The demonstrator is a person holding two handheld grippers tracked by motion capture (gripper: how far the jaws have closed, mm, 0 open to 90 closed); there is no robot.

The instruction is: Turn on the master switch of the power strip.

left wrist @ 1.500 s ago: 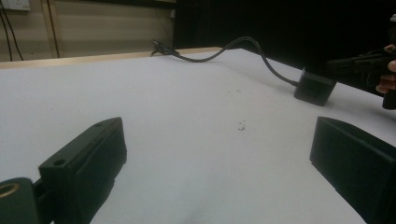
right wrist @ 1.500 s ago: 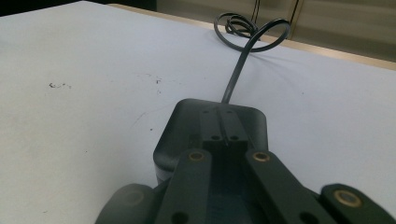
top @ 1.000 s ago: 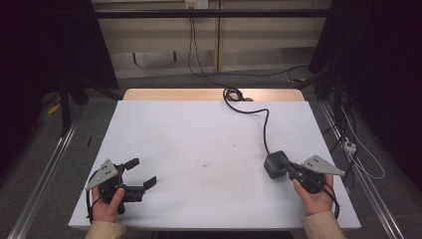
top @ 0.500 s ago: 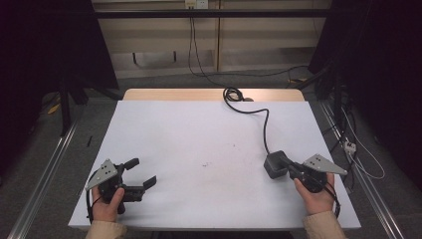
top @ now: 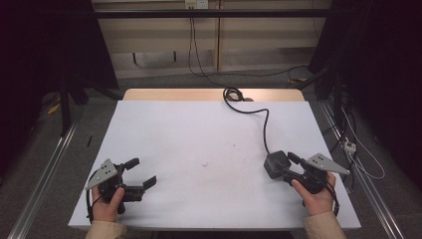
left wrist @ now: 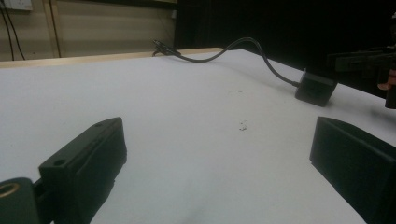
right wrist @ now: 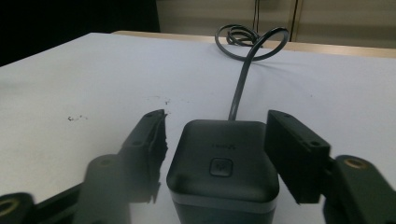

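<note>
A: Where is the black adapter box (top: 275,165) sitting?

B: Lower right of the high view, flat on the white desk (top: 209,144). Its cable (top: 264,127) runs up the frame to a coil near the far wooden edge.

A: And the right claw (top: 284,167)?

B: At the box. In the right gripper view the box (right wrist: 223,163) stands between the two jaws, with a gap showing on each side, wider on the right. The jaws have just been opening, and the pads do not press on the box. The right hand (top: 315,195) holds the claw low in the frame, by the desk's near edge.

A: The left claw (top: 140,174)?

B: Lower left of the high view, in the left hand (top: 107,201), well apart from the box. Its jaws stand wide apart, with bare desk between them in the left gripper view. That view catches the box (left wrist: 315,87) at upper right, its cable (left wrist: 233,48) curving off toward the upper middle.

A: Anything else on the desk?

B: A few small dark specks (top: 205,164) near the middle of the surface.
</note>
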